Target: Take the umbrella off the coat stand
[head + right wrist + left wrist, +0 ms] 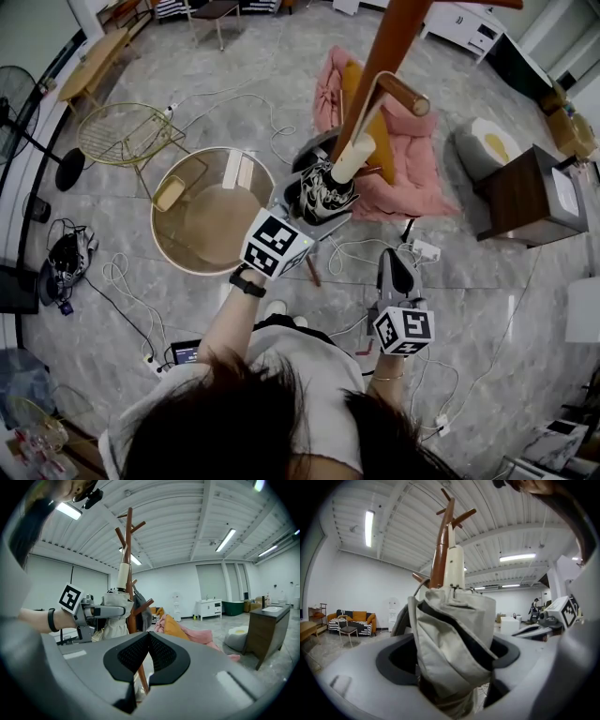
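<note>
The brown wooden coat stand (386, 58) rises in front of me, its pole running down to the floor. A folded umbrella (323, 194) with a cream handle (355, 156) hangs against it. My left gripper (314, 204) is shut on the umbrella's bunched fabric. In the left gripper view the beige fabric (454, 634) fills the gap between the jaws, with the handle (453, 566) and the stand (442, 541) above. My right gripper (395, 267) hangs lower right, shut and holding nothing. The right gripper view has its jaws (149, 641) closed together, and the stand (129, 569) and umbrella (114, 616) beyond.
A round glass table (169, 239) and a yellow wire chair (127, 136) stand to the left. Pink bedding (412, 183) lies right of the stand, with a dark wooden cabinet (530, 192) further right. Cables and a power strip (424, 250) cross the floor.
</note>
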Available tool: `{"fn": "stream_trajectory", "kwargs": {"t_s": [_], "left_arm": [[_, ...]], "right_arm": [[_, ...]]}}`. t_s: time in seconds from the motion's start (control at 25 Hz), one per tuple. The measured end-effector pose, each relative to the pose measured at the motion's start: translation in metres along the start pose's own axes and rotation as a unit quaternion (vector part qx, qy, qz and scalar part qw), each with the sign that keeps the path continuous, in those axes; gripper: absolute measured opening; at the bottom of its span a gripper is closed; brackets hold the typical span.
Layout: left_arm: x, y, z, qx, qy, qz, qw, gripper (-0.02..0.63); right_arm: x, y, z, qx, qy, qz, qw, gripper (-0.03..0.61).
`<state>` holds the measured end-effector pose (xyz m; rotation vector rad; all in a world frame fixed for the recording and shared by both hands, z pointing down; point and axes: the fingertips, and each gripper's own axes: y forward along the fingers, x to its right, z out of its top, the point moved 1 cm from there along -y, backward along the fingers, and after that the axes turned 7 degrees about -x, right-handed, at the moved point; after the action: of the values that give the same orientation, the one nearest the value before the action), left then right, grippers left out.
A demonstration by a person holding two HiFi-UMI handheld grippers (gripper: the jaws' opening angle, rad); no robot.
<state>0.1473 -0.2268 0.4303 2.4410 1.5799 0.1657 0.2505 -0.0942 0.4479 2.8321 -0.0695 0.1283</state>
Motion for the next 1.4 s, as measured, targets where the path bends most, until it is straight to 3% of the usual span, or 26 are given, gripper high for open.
{"fn": "stream_trajectory", "kwargs": {"t_s": [0.44, 0.8, 1.4], "left_arm": [[-0.003, 0.005, 0.000, 0.010, 0.011, 0.004, 0.9999, 0.443], [-0.006, 0.002, 0.002, 0.014, 0.023, 0.013, 0.9996, 0.356], [-0.002, -0.016, 0.000, 0.002, 0.028, 0.023, 0.9993, 0.337]], "right_arm": [[0.007, -0.002, -0.002, 0.000, 0.008, -0.016, 1.000, 0.003], [0.007, -0.001, 0.000, -0.004, 0.010, -0.016, 1.000, 0.003], [0.004, -0.015, -0.002, 0.001, 0.011, -0.020, 1.000, 0.003]]}}
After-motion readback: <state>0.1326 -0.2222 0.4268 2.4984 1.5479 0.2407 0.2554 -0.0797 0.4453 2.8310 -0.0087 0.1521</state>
